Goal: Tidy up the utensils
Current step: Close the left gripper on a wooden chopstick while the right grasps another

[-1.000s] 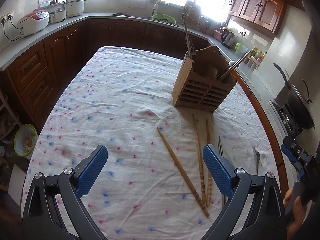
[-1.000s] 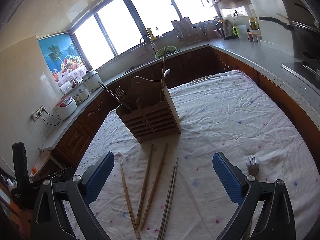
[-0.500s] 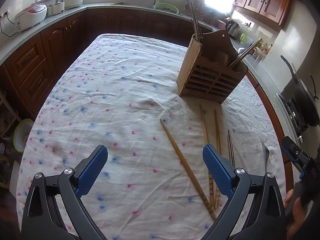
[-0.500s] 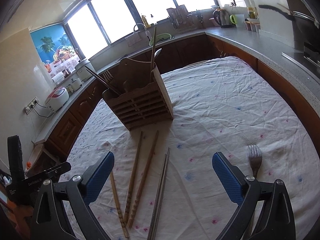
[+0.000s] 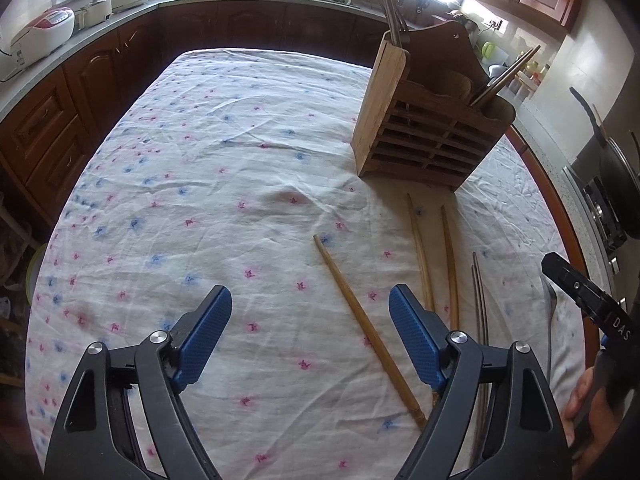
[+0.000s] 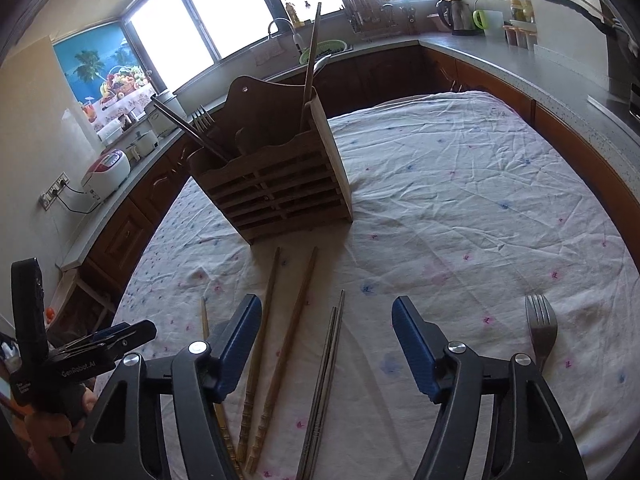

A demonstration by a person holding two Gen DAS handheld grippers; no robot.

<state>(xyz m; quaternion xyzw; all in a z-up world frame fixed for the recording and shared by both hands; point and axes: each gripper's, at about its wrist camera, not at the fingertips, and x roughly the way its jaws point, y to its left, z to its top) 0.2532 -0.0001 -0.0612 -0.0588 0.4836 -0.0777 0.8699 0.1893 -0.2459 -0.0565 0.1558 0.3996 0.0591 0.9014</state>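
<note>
On the flowered tablecloth a lone bamboo chopstick [image 5: 360, 320] lies slanted under my left gripper [image 5: 310, 294]. Its jaws are closing; the stick sits between them in view, nearer the right pad, untouched. My right gripper [image 6: 326, 306] hovers over a metal chopstick pair [image 6: 330, 344], with jaws closing and pads touching nothing. Two more bamboo chopsticks [image 6: 296, 328] lie just left of them; one runs behind the left finger [image 6: 236, 348]. A fork [image 6: 541, 328] rests to the right. The wooden utensil holder [image 6: 280, 184] stands behind with chopsticks and a fork in it.
The holder [image 5: 424, 140] stands at the table's far right in the left wrist view. Brown cabinets and a grey counter ring the table, with a rice cooker [image 5: 44, 32], a sink and a kettle [image 6: 456, 16]. A wok [image 5: 616, 184] sits on the stove at right.
Both grippers have sunk toward the table and moved forward, so the utensils and holder look larger. Both pairs of jaws have narrowed.
</note>
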